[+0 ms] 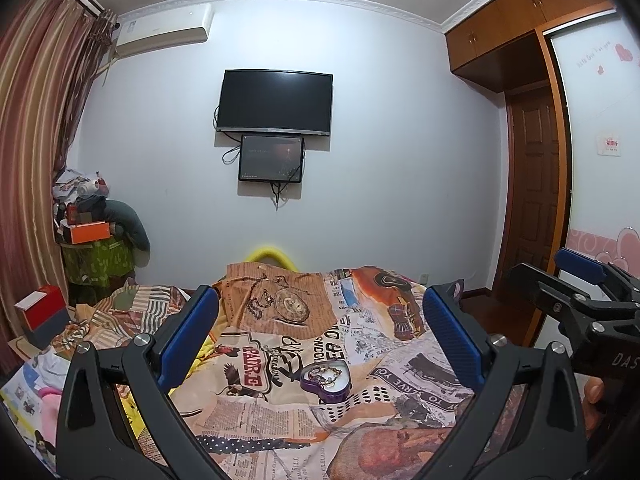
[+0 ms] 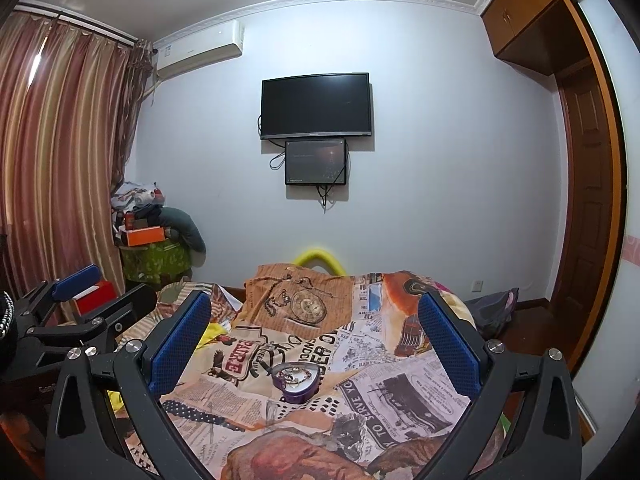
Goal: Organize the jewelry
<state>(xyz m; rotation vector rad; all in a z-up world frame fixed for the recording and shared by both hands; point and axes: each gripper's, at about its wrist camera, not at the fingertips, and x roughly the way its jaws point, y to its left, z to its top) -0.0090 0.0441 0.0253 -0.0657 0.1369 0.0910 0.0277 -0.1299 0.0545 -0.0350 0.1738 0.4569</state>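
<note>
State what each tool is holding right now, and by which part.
Nothing is held. The left tool and right tool are both open above the bedspread; the heart-shaped jewelry box lies ungripped.

Your two wrist cameras sit side by side, low over the bed [image 1: 280, 412], both facing the far wall's television [image 1: 275, 103]. Both share the heart-shaped box [image 2: 295, 381] between your spread fingers, near the lens.

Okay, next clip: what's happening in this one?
A person holds a gripper in each hand over a bed covered with a newspaper-print quilt. Both the left gripper and right gripper are open and empty. Ahead on the quilt sits a small purple heart-shaped tin, open, with jewelry inside. Nothing is grasped yet.
</note>
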